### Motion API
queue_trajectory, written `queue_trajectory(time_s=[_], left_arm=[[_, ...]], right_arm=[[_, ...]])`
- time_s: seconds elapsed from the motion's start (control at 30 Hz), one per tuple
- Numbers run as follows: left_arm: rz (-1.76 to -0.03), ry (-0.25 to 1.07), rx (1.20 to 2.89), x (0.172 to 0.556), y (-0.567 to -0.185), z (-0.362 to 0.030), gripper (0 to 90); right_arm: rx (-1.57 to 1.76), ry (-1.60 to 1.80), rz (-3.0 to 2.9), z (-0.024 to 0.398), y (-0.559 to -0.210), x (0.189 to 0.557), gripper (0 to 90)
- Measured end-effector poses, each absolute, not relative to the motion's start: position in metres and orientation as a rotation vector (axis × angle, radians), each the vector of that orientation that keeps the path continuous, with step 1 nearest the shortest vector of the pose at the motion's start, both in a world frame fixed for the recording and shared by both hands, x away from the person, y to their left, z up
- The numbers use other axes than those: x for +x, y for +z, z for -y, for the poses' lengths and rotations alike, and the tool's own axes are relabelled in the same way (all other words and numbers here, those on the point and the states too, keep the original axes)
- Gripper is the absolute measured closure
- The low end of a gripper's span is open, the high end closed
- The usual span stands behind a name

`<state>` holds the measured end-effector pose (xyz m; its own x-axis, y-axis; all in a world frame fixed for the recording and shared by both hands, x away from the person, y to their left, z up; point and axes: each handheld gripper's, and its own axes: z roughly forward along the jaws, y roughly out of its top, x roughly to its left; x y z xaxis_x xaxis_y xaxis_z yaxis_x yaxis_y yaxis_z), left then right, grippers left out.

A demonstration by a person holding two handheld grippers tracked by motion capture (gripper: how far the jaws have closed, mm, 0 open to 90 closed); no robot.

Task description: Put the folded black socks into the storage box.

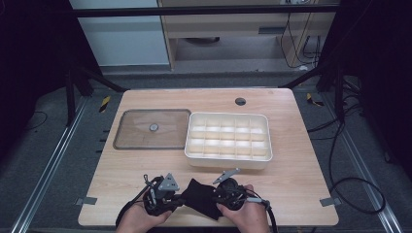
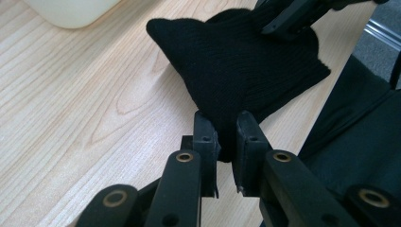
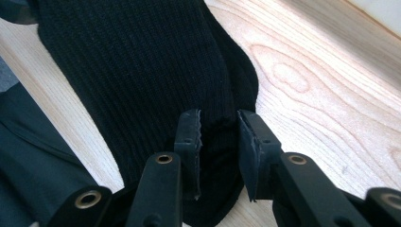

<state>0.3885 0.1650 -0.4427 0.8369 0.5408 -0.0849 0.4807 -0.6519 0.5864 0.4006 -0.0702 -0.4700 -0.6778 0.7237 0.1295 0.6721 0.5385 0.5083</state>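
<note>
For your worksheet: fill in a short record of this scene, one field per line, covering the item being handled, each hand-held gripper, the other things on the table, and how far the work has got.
Item handled: black knit sock, near the table's front edge
Left hand-held gripper: shut on the sock's edge
Right hand-held gripper: jaws on either side of a fold of the sock, seemingly pinching it
Divided white tray: compartments look empty
Clear lid: flat on table, left of tray
Stage: sock not yet in tray

Even overhead light falls on the pale wooden table (image 1: pixel 145 165); the surroundings to left and right lie in near darkness. The white tray (image 1: pixel 265 158) glows slightly overexposed. The high view is soft and low in detail. In the gripper views, the black knitted cloth (image 2: pixel 246 66) shows little texture, and near jaws blur.
</note>
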Motion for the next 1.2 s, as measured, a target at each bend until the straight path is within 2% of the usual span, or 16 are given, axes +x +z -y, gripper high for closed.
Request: queue_trajectory(time_s=[1.2], left_arm=[[-0.673,0.146,2.384,0.382,-0.421,-0.158,81.2]], right_arm=[[1.22,0.878,-2.671,0.059,-0.473,0.4,70.3]])
